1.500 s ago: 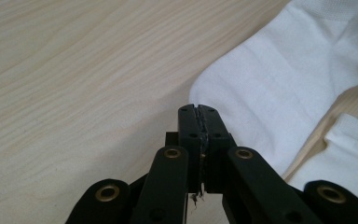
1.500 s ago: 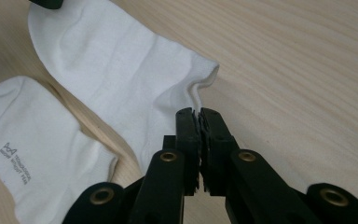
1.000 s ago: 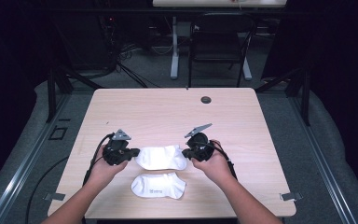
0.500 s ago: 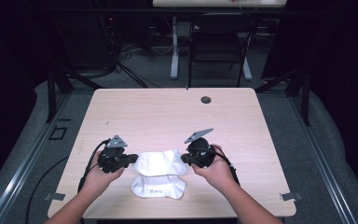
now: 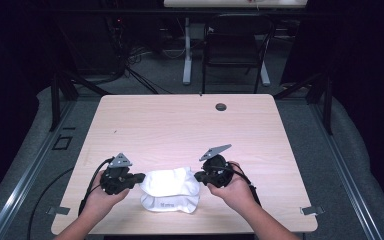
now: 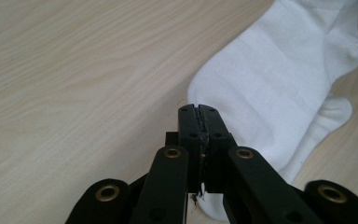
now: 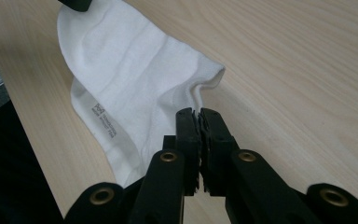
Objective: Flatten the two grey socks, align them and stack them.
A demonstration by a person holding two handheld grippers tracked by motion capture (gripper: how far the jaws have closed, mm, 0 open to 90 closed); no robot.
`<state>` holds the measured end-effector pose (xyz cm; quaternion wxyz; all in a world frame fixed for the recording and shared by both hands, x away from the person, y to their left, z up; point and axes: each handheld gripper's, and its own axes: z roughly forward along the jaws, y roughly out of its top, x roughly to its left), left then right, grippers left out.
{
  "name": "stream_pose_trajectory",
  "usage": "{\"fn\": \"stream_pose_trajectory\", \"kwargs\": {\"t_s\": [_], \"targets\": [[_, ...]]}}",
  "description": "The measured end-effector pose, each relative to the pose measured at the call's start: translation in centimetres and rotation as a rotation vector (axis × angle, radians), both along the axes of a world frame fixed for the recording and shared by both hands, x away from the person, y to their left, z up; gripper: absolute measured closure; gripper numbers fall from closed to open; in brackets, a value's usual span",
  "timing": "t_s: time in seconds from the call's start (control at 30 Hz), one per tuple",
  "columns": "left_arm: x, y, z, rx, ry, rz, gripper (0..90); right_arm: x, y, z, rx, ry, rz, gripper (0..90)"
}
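— So where's the top sock at the moment?

— Stretched between the two grippers, draped over the second white sock, which lies flat on the wooden table near its front edge. The lower sock carries a small printed label and peeks out from under the upper one on the side nearer the person.

— And the grip on each end?

— Left gripper has its jaws pinched tight on a thin edge of the upper sock; in the left gripper view a sliver of white fabric shows between the closed jaws. Right gripper is clenched as well, holding the opposite end, where the cuff folds just ahead of its jaws.

— Which step would you call this?

— Pairing, I'd judge: one sock being laid over its mate. It looks nearly in place but is still held, not yet released.

— What does the next move need?

— Lining the upper sock's outline with the one underneath, lowering both ends evenly so it settles without wrinkles, then letting go on both sides together. Pulling one end harder could drag the lower sock askew.

— Anything else around the socks?

— A small dark round cap sits at the table's far edge, well apart from them.
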<state>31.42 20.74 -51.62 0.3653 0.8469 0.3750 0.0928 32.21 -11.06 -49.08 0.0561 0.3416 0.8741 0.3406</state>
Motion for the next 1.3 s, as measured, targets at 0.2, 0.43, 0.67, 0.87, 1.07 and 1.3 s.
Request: {"fn": "stream_pose_trajectory", "kwargs": {"t_s": [0.2,0.43,0.67,0.87,1.07,1.3], "targets": [[-0.7,-0.1,-0.5,0.013,-0.001,-0.015,89.1,-0.9,0.1,-0.2,-0.005,0.010,0.019,87.1],[-1.0,0.1,-1.1,0.016,0.009,-0.012,89.0,-1.6,0.2,-0.7,-0.009,0.021,0.035,87.0],[-1.4,0.3,-1.5,0.016,0.014,-0.019,89.0,-2.3,0.3,-1.4,-0.005,0.034,0.047,87.0],[-1.6,0.3,-1.8,0.022,0.025,-0.020,88.9,-2.6,0.5,-2.0,-0.008,0.047,0.053,87.1],[-1.7,0.3,-2.1,0.021,0.028,-0.019,88.8,-2.7,0.6,-2.3,-0.012,0.053,0.061,87.0],[-1.8,0.2,-2.5,0.030,0.034,-0.026,88.7,-2.7,0.5,-2.8,-0.019,0.065,0.058,87.0]]}}
